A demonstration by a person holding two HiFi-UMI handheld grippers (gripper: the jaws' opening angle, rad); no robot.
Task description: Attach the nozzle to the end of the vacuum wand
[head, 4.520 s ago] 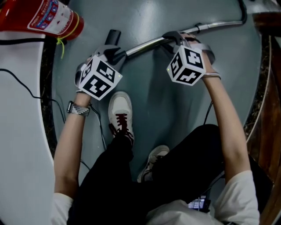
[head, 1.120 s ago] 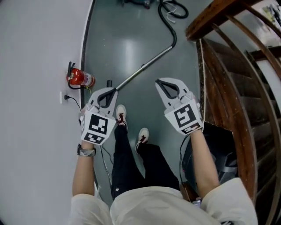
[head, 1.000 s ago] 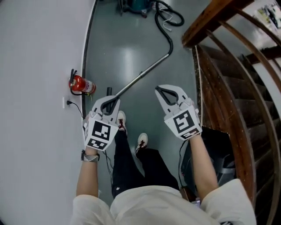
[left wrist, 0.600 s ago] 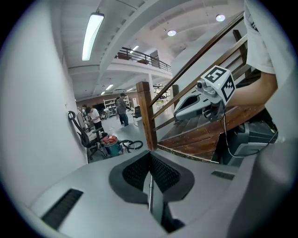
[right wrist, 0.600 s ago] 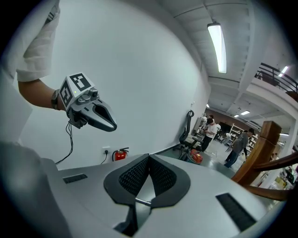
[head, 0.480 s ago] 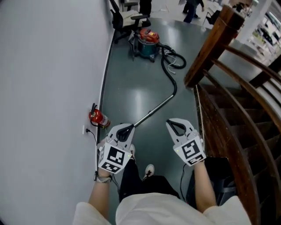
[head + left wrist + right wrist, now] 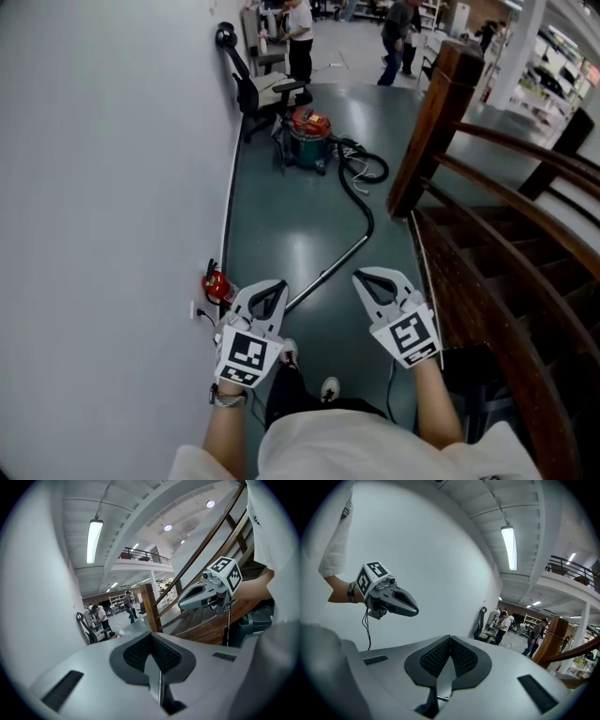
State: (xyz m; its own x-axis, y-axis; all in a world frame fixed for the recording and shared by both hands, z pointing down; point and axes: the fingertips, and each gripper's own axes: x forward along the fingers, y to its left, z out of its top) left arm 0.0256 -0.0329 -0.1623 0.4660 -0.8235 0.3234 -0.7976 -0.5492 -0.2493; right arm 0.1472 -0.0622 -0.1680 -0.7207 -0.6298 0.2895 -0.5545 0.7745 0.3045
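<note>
1. While both pairs of jaws sit pressed together on nothing, I hold my left gripper (image 7: 269, 286) and right gripper (image 7: 373, 277) side by side, pointing ahead, high over the floor.
2. Below and between them, the slim silver metal vacuum wand (image 7: 330, 270) lies flat on the grey-green floor (image 7: 281, 216), well apart from both tools.
3. Its long axis runs diagonally, from under my left gripper up and right to the black ribbed hose (image 7: 364, 208), which curls back to the red-topped teal canister vacuum (image 7: 307, 141).
4. The wand's near end is hidden behind my left gripper, so I judge that hand the nearer. I cannot see the nozzle, or tell whether it is on.
5. A red fire extinguisher (image 7: 216, 286) stands at the white wall, left.
</note>
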